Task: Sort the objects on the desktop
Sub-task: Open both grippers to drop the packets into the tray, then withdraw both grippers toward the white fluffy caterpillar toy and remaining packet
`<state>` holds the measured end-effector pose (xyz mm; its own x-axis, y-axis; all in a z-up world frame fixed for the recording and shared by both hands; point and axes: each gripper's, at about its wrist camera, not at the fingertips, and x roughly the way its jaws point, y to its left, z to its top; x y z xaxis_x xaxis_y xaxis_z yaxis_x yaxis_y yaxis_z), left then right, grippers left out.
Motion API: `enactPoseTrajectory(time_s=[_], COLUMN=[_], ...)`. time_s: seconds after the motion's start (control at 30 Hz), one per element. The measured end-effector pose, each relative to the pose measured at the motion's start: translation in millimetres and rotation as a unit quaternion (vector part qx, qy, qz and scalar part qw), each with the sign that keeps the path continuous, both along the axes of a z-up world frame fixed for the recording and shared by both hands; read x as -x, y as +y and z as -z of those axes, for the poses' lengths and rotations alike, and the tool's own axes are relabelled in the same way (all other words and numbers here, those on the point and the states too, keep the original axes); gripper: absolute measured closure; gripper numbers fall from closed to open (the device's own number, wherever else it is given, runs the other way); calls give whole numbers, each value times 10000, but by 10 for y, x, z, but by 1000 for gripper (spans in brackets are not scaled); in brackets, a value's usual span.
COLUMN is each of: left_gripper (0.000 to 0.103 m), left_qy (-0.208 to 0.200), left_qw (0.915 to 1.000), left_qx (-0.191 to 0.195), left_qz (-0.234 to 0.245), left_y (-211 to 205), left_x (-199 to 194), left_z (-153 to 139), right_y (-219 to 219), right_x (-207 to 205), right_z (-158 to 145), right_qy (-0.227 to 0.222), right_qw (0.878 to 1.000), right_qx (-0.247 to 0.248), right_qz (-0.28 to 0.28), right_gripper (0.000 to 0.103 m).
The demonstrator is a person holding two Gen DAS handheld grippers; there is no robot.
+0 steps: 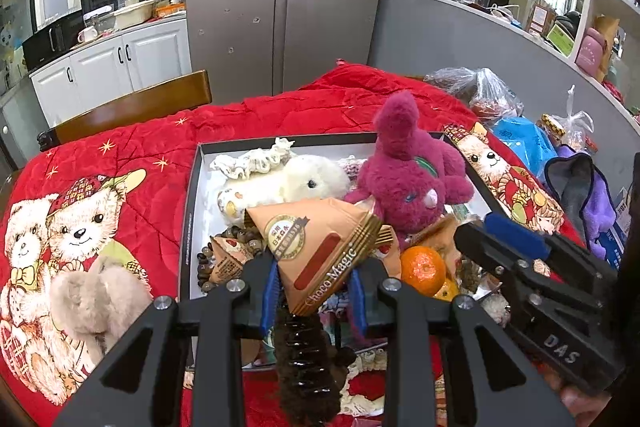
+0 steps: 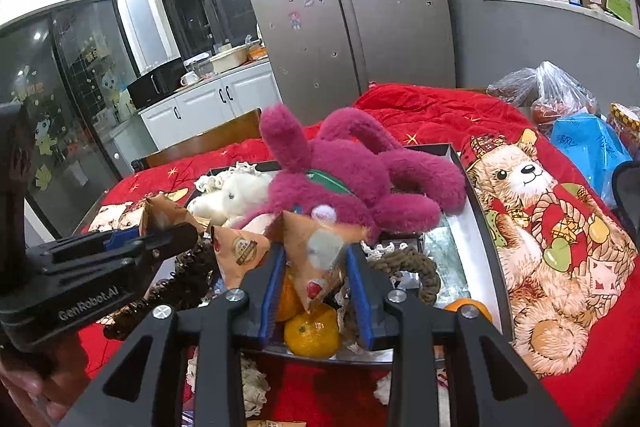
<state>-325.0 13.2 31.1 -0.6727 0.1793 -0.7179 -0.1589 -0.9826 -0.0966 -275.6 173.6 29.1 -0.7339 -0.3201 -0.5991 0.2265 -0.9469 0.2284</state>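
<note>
Crowded tray (image 1: 192, 195), little room inside.
Blocked at centre by purple plush (image 1: 404, 183) and white plush (image 1: 308, 181); snack packets (image 1: 320, 247), oranges (image 1: 423, 270) and beads (image 1: 224, 251) packed in front. Open red quilt (image 1: 132, 147) to the left, bags (image 1: 480, 91) crowding the right edge.

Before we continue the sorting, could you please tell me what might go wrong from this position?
1. The left gripper pinches only the lower corner of the Choco Magic packet; it might slip or crush.
2. The right gripper holds another triangular packet right beside it; the two grippers could collide.
3. The box is heaped, so a dropped packet might knock the orange loose.
</note>
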Motion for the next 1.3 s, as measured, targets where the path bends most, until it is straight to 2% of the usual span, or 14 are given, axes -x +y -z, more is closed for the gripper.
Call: enactPoseTrajectory(time_s=[0.03, 0.07, 0.1, 0.13, 0.17, 0.23, 0.3, 0.53, 0.83, 1.13, 1.3], left_gripper=[65, 46, 33, 13, 10, 10, 10, 10, 10, 10, 10], left_qy=[2, 16, 61, 137, 302, 435, 372, 327, 304, 506, 598], left_qw=[10000, 10000, 9999, 9999, 9994, 9987, 9992, 9990, 9992, 9985, 9981], left_qx=[27, 57, 82, 98, 122, 113, 30, -77, 22, -20, -51], left_qz=[1, 14, 24, -10, -151, -235, -173, -301, -251, -196, -116], left_y=[5, 12, 19, 16, -1, -22, -50, -131, -91, -92, -79], left_x=[-3, -12, -25, -40, -74, -108, -105, -80, -97, -228, -375], left_z=[-9, -22, -41, -62, -99, -157, -196, -208, -194, -378, -484], right_y=[7, 29, 40, 62, 74, 113, 161, 216, 215, 221, 306], right_x=[-9, -36, -51, -74, -79, -100, -121, -129, -196, -279, -443], right_z=[-16, -43, -58, -87, -106, -141, -168, -180, -221, -340, -556], right_qy=[33, 136, 196, 268, 290, 345, 359, 388, 495, 561, 871], right_qw=[10000, 9999, 9998, 9995, 9993, 9987, 9979, 9971, 9973, 9973, 9953], right_qx=[-1, 36, 71, 153, 212, 372, 524, 627, 522, 442, 327], right_qz=[24, 71, 77, 63, 57, 64, 97, 163, 175, 146, 280], right_gripper=[53, 51, 45, 40, 39, 38, 37, 37, 37, 36, 25])
